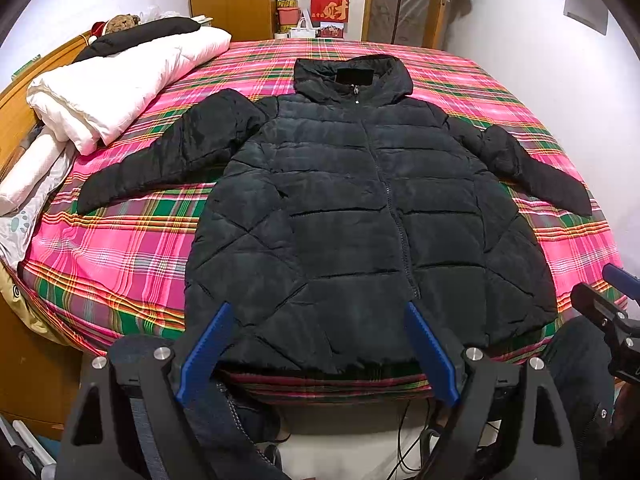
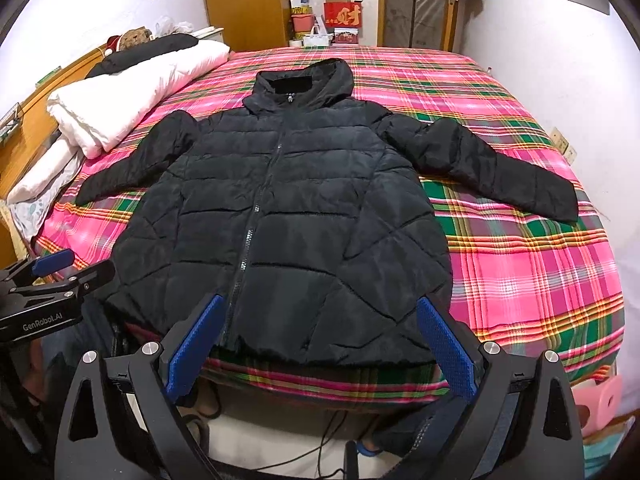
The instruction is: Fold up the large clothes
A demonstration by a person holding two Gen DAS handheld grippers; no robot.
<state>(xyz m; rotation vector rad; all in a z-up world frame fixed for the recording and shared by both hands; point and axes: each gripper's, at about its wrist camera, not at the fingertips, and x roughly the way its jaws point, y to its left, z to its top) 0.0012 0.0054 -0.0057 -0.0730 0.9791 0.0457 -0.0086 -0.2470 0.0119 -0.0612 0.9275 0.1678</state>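
A black quilted puffer jacket (image 1: 340,216) (image 2: 288,216) lies flat and zipped on the pink plaid bed (image 1: 120,248) (image 2: 540,264), hood toward the far end, both sleeves spread out to the sides. My left gripper (image 1: 318,312) hovers open above the jacket's hem, blue pads wide apart, nothing between them. My right gripper (image 2: 318,304) is open too, over the hem nearer the jacket's right half. Each gripper shows at the other view's edge: the right gripper (image 1: 612,292) at the right, the left gripper (image 2: 60,268) at the left.
A folded white duvet (image 1: 120,84) (image 2: 132,96) with a dark pillow lies on the bed's left side by the wooden headboard (image 1: 16,112). Boxes (image 1: 328,4) and a wardrobe stand beyond the bed. Cables (image 1: 404,432) run on the floor below. A wall lies at the right.
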